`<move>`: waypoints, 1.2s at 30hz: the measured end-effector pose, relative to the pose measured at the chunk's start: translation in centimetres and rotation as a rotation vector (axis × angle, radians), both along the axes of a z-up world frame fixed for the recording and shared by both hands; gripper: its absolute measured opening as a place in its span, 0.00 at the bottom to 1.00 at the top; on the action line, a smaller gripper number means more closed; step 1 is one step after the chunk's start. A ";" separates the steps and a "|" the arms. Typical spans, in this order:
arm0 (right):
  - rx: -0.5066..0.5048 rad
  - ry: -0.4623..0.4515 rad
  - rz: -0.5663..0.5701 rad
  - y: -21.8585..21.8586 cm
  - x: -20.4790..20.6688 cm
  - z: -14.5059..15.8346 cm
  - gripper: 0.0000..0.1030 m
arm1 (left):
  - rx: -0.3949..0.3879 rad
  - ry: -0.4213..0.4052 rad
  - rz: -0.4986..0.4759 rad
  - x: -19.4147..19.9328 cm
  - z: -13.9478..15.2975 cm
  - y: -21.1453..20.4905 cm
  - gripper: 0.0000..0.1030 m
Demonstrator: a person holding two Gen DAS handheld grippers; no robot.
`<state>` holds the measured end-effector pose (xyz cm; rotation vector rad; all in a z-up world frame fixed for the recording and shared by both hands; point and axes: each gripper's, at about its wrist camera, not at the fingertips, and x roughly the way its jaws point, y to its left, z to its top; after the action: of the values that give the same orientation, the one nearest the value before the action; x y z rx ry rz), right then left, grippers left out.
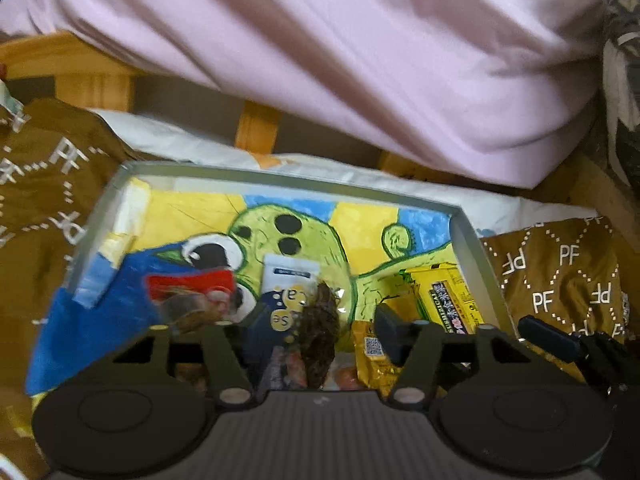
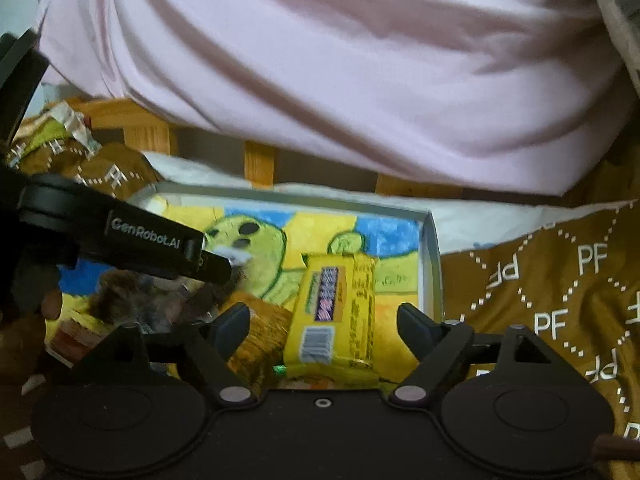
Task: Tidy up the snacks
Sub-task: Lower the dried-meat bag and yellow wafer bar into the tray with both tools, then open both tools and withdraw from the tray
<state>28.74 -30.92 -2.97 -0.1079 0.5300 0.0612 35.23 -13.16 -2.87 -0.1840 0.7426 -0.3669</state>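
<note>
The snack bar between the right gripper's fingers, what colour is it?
Yellow snack bar, clearest in the right wrist view.

You see a grey-rimmed tray (image 2: 434,264) lined with a green cartoon creature on yellow and blue, a yellow snack bar (image 2: 332,312) (purple lettering), brown cloth (image 2: 560,300) with white dotted diamonds, pale pink fabric (image 2: 340,72) above.

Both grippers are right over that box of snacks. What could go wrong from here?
The left gripper and right gripper crowd the same box, so they could bump. The yellow pack lies loose between the right one's open jaws; a careless pull-back might drag it. The snacks at the near end overlap and could spill out.
</note>
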 end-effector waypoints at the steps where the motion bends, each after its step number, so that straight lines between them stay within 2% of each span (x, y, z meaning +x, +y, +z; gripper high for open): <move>1: 0.001 -0.012 0.003 0.1 -0.4 0.3 0.86 | 0.003 -0.014 0.012 -0.6 0.4 0.4 0.71; 3: 0.005 -0.033 0.012 0.4 -1.2 0.8 0.91 | 0.003 -0.043 0.038 -1.6 1.2 1.2 0.82; 9: 0.048 -0.104 0.024 0.8 -4.7 2.7 0.99 | 0.017 -0.130 0.119 -5.6 3.9 4.0 0.97; 15: 0.057 -0.164 0.010 1.3 -8.0 4.6 0.99 | 0.046 -0.203 0.176 -10.3 6.0 7.2 0.99; 23: 0.084 -0.182 -0.022 1.9 -12.7 6.0 0.99 | 0.059 -0.237 0.218 -16.0 6.9 10.2 0.99; 29: 0.110 -0.157 -0.042 2.7 -16.7 6.2 0.99 | 0.088 -0.233 0.229 -19.9 6.4 11.6 0.99; 36: 0.101 -0.082 -0.040 4.3 -20.6 5.5 0.99 | 0.106 -0.205 0.244 -23.7 5.3 13.3 0.99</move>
<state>8.09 -26.60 2.57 -0.0013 0.4462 0.0440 11.53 0.10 2.39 -0.1333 0.5284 -0.1112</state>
